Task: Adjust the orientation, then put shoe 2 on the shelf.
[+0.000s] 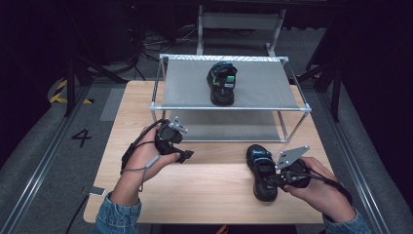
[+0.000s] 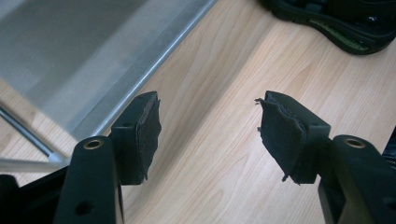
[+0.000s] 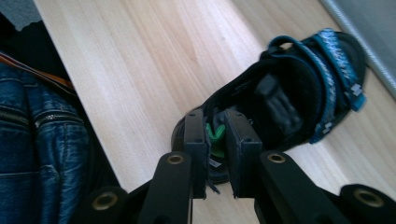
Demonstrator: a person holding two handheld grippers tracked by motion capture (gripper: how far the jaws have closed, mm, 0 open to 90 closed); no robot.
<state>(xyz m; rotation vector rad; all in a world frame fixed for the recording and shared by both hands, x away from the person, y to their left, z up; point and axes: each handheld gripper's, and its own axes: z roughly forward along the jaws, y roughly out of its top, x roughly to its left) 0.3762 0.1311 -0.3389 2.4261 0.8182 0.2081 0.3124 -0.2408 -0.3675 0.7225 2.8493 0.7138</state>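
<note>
While my right claw (image 3: pixel 218 154) sits clamped on the heel of the black sandal (image 3: pixel 299 98) with blue straps, that sandal rests flat on the wooden surface (image 1: pixel 195 190), just in front of the metal shoe rack (image 1: pixel 229 107). My left claw (image 2: pixel 210 135) hangs with its jaws apart and nothing between them, over bare wood near the rack's lower shelf. A second, matching sandal (image 1: pixel 222 83) stands on the rack's top shelf, well apart from both claws.
</note>
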